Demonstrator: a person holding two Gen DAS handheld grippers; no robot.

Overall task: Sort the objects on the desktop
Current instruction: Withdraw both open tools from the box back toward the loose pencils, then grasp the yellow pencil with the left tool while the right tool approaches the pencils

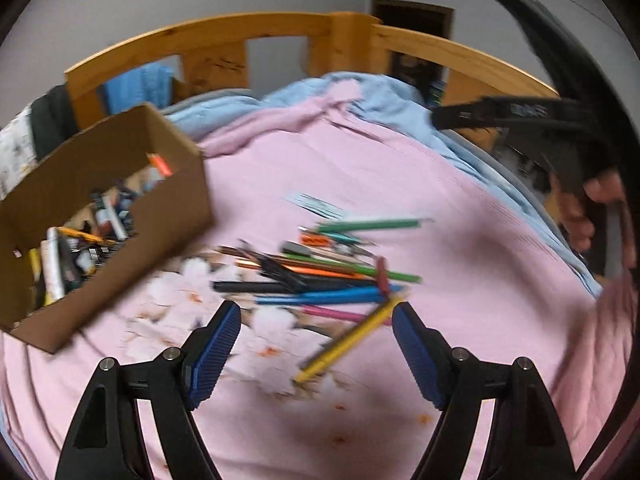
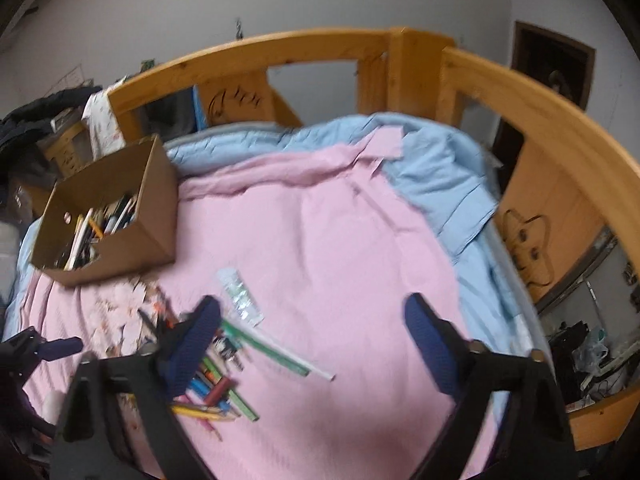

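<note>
A heap of pens and pencils [image 1: 320, 276] lies on the pink blanket [image 1: 460, 240] of a bed, and both grippers hang over it with nothing between their jaws. The left gripper [image 1: 316, 316] has its blue pads spread wide, and a yellow pencil [image 1: 344, 344] slants across the gap on the blanket without touching either pad. The right gripper [image 2: 312, 320] also stands apart and empty; its left finger covers part of the heap [image 2: 212, 380], while its right finger is over bare blanket [image 2: 340, 240]. To the far left sits a cardboard box [image 1: 132, 240], open on top and already crowded with pens and markers, well apart from the heap. A green pencil [image 1: 372, 225] lies at the far edge of the pile, and beyond it a small pale packet [image 1: 316, 204]. A light blue quilt [image 1: 392, 100] is bunched at the far side against the wooden bed rail [image 1: 224, 36]. The left view alone shows the hand [image 1: 588, 208] that carries the other gripper, at the right edge. The right view alone shows the packet [image 2: 240, 296] clearly as a clear printed wrapper, a long green ruler-like strip [image 2: 272, 348] beside it, dark clothes [image 2: 40, 120] piled beyond the box [image 2: 120, 216], cluttered shelves to the far right past the rail [image 2: 540, 120], and a blurred tip of the left gripper [image 2: 60, 346] at the left edge.
</note>
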